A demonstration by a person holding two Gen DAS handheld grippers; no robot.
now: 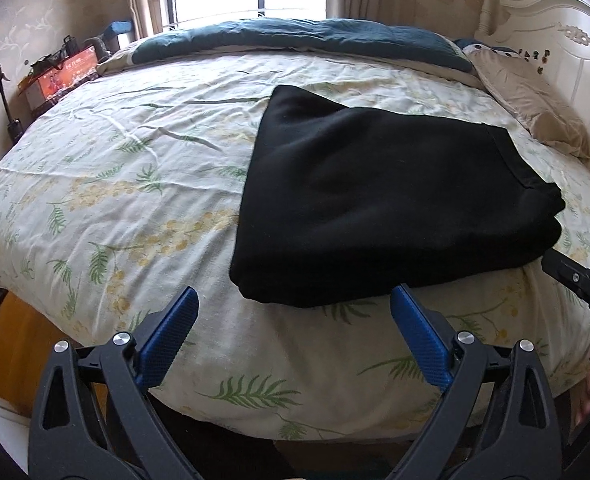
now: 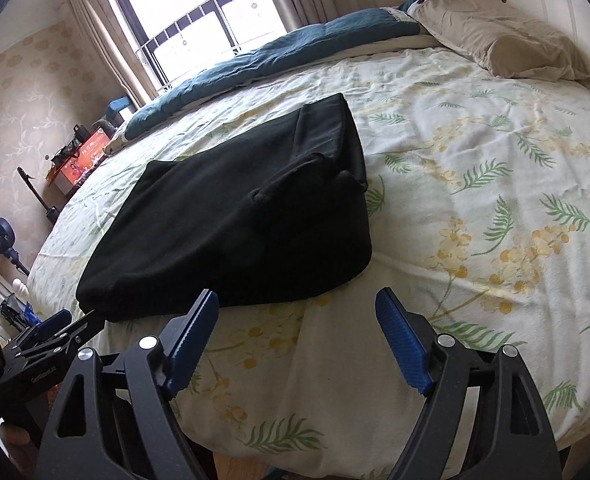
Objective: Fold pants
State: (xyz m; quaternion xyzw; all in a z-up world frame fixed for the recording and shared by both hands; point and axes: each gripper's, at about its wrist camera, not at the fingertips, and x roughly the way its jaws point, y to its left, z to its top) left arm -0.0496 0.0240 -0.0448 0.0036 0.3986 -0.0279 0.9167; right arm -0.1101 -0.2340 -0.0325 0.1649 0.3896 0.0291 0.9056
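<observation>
Bedroom, floral bedsheet [image 1: 135, 208]: black pants [image 1: 375, 200] lie folded into a thick rectangle near the bed's front edge.
I hold the left gripper [image 1: 295, 316] and right gripper [image 2: 297, 316] just short of the bundle, jaws spread wide and empty; folding looks nearly finished, so I'd next smooth or make one last fold.

The left black plastic two-finger gripper [image 1: 293, 300] has matte angular arms with triangular cut-outs, round silver pivot screws and textured blue rubber finger pads [image 1: 167, 340]. The right black plastic two-finger gripper [image 2: 297, 304] matches it, its ridged blue pads [image 2: 405, 340] saw-toothed along the edges.
</observation>
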